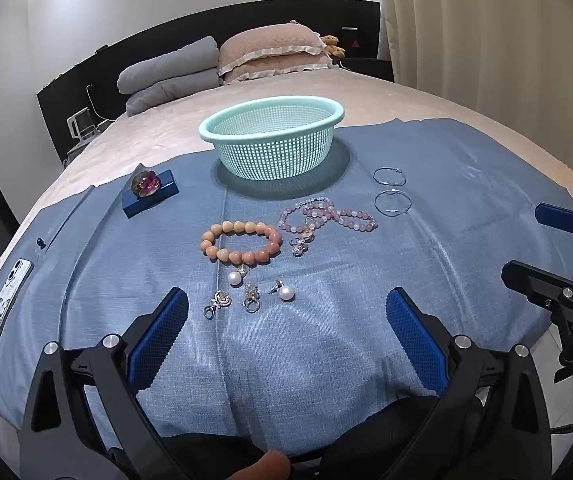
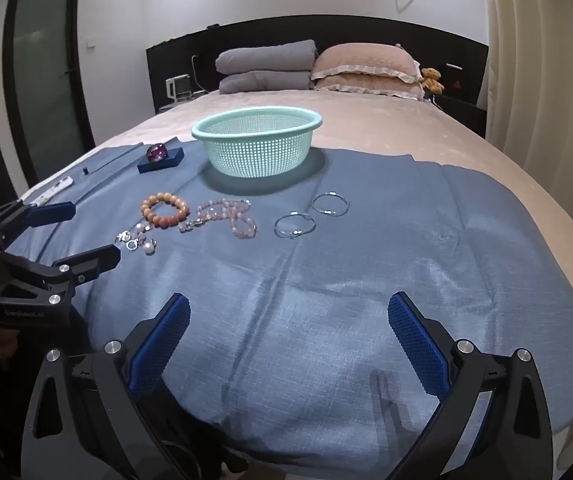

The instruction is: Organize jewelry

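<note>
Both claws, left gripper (image 1: pixel 286 322) and right gripper (image 2: pixel 288 326), gape apart, holding nothing. Orange bead bracelet (image 1: pixel 240 243), pink bead bracelets (image 1: pixel 326 216), hoop earrings (image 1: pixel 390 190) and pearl earrings (image 1: pixel 260 286) lie just before the mint basket (image 1: pixel 270 140).

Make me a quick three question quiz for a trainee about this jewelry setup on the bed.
1. True or false: the mint basket already holds jewelry.
2. Which lies nearest the left tongs? A) silver hoops B) pearl earrings C) orange bead bracelet
3. Fill in: both the left tongs and right tongs are ____.

Key:
1. False; it looks empty.
2. B
3. open
</note>
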